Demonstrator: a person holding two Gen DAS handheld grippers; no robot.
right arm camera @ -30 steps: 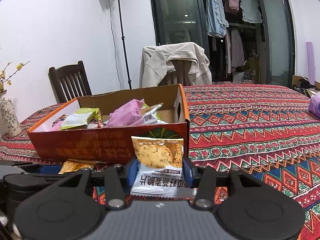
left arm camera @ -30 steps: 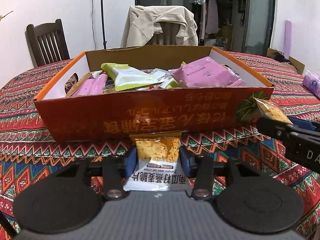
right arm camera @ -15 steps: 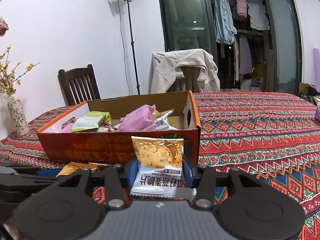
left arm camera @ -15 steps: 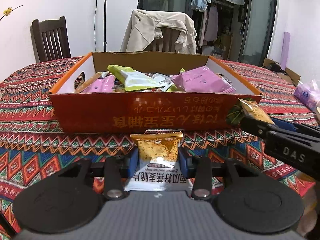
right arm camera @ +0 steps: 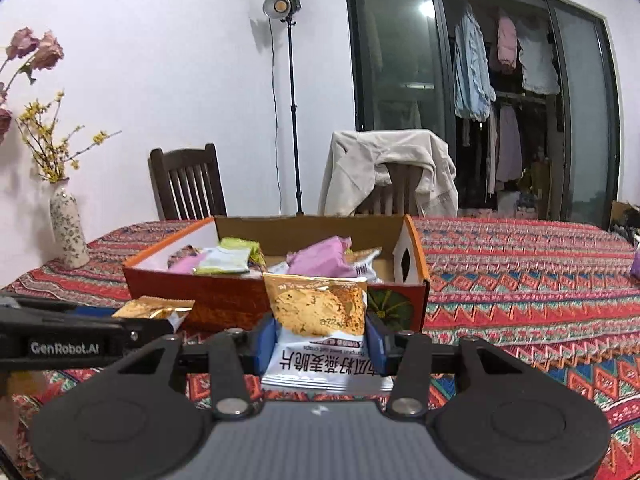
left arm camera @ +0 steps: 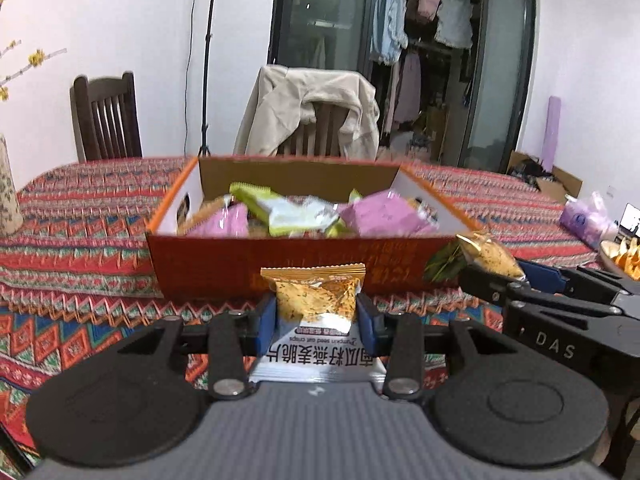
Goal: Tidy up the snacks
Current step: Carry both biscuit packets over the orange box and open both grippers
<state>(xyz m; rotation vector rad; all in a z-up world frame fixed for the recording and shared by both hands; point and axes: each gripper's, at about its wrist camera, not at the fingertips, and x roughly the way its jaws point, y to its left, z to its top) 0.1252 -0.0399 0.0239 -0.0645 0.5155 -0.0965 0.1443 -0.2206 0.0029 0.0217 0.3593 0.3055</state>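
while each of the two grippers, left gripper [left arm camera: 316,318] and right gripper [right arm camera: 321,336], has its jaws clamped on one orange-and-white foil crisp packet [left arm camera: 316,308] [right arm camera: 318,312], both hang short of the orange cardboard box [left arm camera: 304,268] at 12 o'clock on the desk [right arm camera: 520,280]. light, crinkly and crushable, the packets probably want gentle pinches at the sealed edge.

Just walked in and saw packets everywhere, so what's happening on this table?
Snacks are being sorted. The left gripper and the right gripper each have their jaws closed on an oat crisp packet, held in front of the cardboard box, which already holds pink and green packets.
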